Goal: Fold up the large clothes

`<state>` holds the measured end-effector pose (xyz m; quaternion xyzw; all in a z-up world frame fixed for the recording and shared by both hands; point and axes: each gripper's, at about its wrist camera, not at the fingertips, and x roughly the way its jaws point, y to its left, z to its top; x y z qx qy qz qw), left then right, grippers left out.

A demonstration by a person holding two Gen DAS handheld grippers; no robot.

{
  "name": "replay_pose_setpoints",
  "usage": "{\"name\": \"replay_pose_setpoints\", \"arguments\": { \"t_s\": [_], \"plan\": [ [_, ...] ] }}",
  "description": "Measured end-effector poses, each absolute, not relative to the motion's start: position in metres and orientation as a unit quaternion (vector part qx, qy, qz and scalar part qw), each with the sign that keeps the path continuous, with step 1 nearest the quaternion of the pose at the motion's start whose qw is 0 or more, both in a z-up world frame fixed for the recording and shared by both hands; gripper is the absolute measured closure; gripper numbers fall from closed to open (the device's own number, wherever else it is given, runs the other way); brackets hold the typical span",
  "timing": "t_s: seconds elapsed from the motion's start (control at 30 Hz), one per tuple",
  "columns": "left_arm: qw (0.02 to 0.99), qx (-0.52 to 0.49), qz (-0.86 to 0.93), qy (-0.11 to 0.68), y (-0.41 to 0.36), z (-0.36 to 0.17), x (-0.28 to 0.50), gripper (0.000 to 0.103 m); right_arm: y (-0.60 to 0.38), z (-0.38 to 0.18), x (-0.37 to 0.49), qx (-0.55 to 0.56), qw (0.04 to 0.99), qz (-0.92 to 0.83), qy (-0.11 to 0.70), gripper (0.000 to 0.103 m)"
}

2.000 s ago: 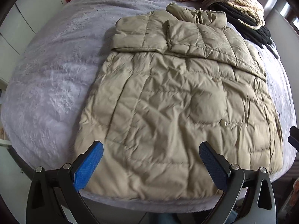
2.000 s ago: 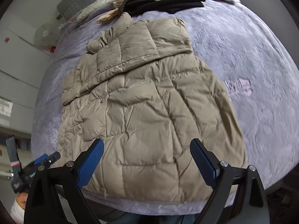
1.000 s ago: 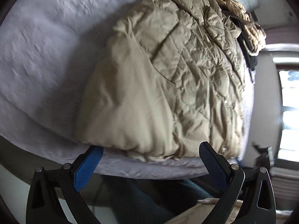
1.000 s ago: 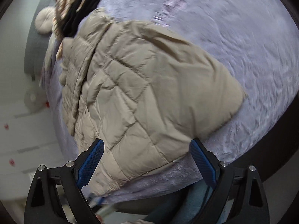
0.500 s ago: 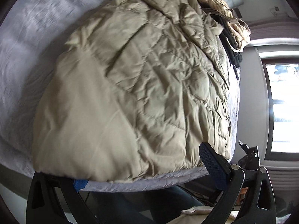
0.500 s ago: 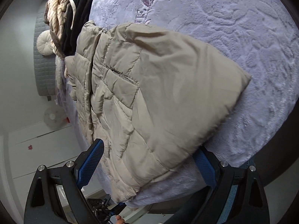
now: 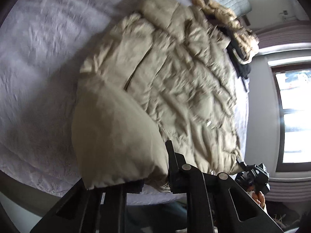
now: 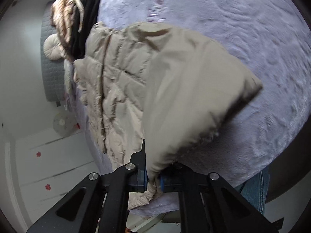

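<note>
**A:** Where is the garment?

**B:** The beige quilted puffer jacket (image 7: 175, 81) lies spread on the pale lilac plush bedspread (image 7: 38, 62), its hem at the near edge of the bed, its collar towards the pile of striped and black clothes (image 8: 77, 15) at the far end.

**A:** And the grippers?

**B:** The left gripper (image 7: 153, 178) is closing, with one hem corner of the jacket bunched between its jaws. The right gripper (image 8: 153, 180) is clamped on the opposite hem corner; its blue pads (image 8: 144, 176) pinch the fabric.

**A:** How will it handle?

**B:** I judge it light, soft and puffy. The smooth shell looks slippery, and the filling springs back, so a fold may not stay flat without pressing.

**A:** Is the hold good?

**B:** The hem corners seem the right place: the stitched edge gives the pads something firmer than the padded panels. Both corners should travel together, or the jacket will skew.

**A:** Anything else nearby?

**B:** A grey quilted headboard (image 8: 50, 73), a window (image 7: 293, 116), and white cupboard doors (image 8: 58, 165).
</note>
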<state>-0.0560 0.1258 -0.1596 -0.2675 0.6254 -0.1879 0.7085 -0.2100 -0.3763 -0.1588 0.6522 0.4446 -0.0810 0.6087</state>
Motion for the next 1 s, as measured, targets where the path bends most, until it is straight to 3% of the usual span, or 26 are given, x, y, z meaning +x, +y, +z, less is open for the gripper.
{"name": "replay_pose_setpoints", "arguments": {
  "t_s": [0.4, 0.57, 0.73, 1.0],
  "plan": [
    [0.81, -0.26, -0.179, 0.495, 0.093, -0.043, 0.058, 0.083, -0.417, -0.061, -0.077, 0.554, 0.707, 0.026, 0.439, 0.095],
    [0.839, -0.244, -0.134, 0.467, 0.075, -0.023, 0.124, 0.083, -0.437, -0.037, 0.013, 0.489, 0.744, 0.072, 0.45, 0.095],
    [0.845, -0.242, -0.082, 0.47, 0.068, -0.042, 0.191, 0.083, -0.445, -0.055, 0.1, 0.453, 0.749, 0.067, 0.479, 0.095],
    [0.829, -0.184, -0.05, 0.525, 0.061, -0.127, 0.27, 0.083, -0.44, -0.122, 0.177, 0.431, 0.742, -0.002, 0.514, 0.095]
  ]
}}
